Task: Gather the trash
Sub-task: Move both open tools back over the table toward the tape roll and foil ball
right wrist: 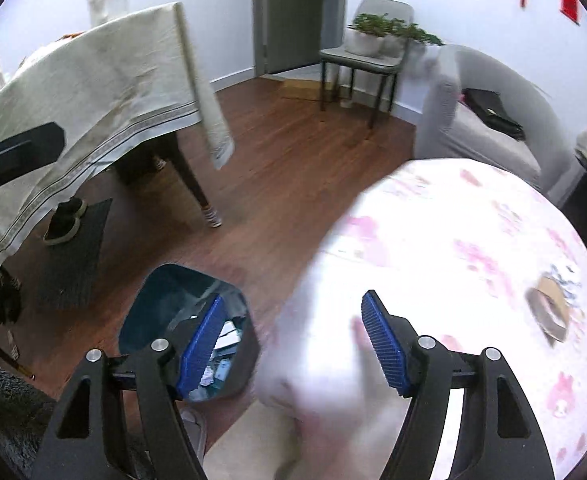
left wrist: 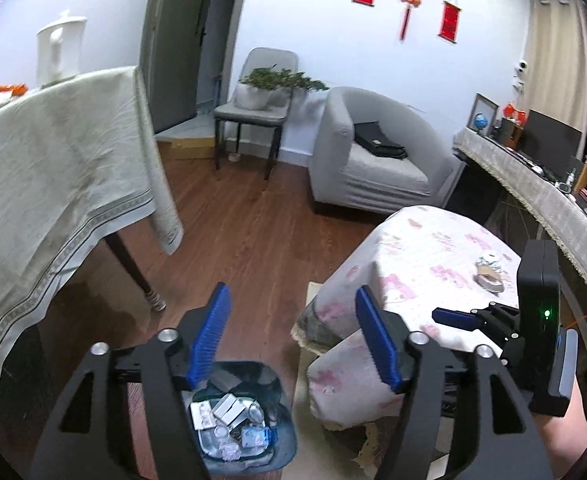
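A dark blue trash bin (left wrist: 285, 436) stands on the wood floor beside the low table; it holds wrappers and other scraps. It also shows in the right wrist view (right wrist: 149, 304). My left gripper (left wrist: 293, 340) is open and empty, above the bin's far rim. My right gripper (right wrist: 293, 340) is open and empty, over the table's left edge next to the bin; it also shows in the left wrist view (left wrist: 453, 318). A tape roll (right wrist: 547, 314) and a crumpled wrapper (left wrist: 489, 258) lie on the low table with the pink-patterned cloth (right wrist: 453, 240).
A big table with a beige cloth (left wrist: 53, 168) stands left, with a white pitcher (left wrist: 59, 50) on it. A grey armchair (left wrist: 373, 160) and a chair with a plant (left wrist: 261, 100) are at the back. Shoes on a mat (right wrist: 65, 220) lie under the big table.
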`<state>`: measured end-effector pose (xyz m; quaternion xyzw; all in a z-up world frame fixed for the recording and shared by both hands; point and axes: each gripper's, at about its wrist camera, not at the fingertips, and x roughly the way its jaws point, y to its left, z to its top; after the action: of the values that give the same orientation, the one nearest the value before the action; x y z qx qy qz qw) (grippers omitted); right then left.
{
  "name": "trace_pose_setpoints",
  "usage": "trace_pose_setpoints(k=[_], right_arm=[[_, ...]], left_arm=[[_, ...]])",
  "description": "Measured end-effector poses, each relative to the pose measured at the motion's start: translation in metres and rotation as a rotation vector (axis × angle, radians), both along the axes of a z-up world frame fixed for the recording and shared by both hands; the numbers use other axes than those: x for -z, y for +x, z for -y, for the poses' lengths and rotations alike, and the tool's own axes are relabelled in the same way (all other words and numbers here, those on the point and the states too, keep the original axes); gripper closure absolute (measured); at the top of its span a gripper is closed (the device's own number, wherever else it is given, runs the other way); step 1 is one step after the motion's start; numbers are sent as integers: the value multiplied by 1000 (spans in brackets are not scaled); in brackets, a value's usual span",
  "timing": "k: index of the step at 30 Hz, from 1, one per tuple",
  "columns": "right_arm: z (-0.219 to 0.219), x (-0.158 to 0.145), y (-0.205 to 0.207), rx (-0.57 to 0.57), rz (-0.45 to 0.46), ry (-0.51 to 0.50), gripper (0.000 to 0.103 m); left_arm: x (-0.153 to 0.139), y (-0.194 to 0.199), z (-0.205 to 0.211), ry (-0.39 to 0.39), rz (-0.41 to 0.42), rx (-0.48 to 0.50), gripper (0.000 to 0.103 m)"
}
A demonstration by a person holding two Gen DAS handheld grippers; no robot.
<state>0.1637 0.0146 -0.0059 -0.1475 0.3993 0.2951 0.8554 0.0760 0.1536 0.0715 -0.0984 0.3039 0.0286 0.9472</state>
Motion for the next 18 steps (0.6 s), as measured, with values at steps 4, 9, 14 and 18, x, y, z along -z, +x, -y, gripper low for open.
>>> trace_pose_setpoints(k=[4,9,14,18], right_arm=[[28,-3,8,53,7,4,32],[61,-9,18,105,16,25,32],[91,-10,22,153,13,40,32],[121,-11,28,198,11,53,32]], left_arm=[[-2,10,23,18,20,52,30],[1,23,52,45,19,110,27],[9,37,78,61,1,159,23],[12,48,100,61,2,200,18]])
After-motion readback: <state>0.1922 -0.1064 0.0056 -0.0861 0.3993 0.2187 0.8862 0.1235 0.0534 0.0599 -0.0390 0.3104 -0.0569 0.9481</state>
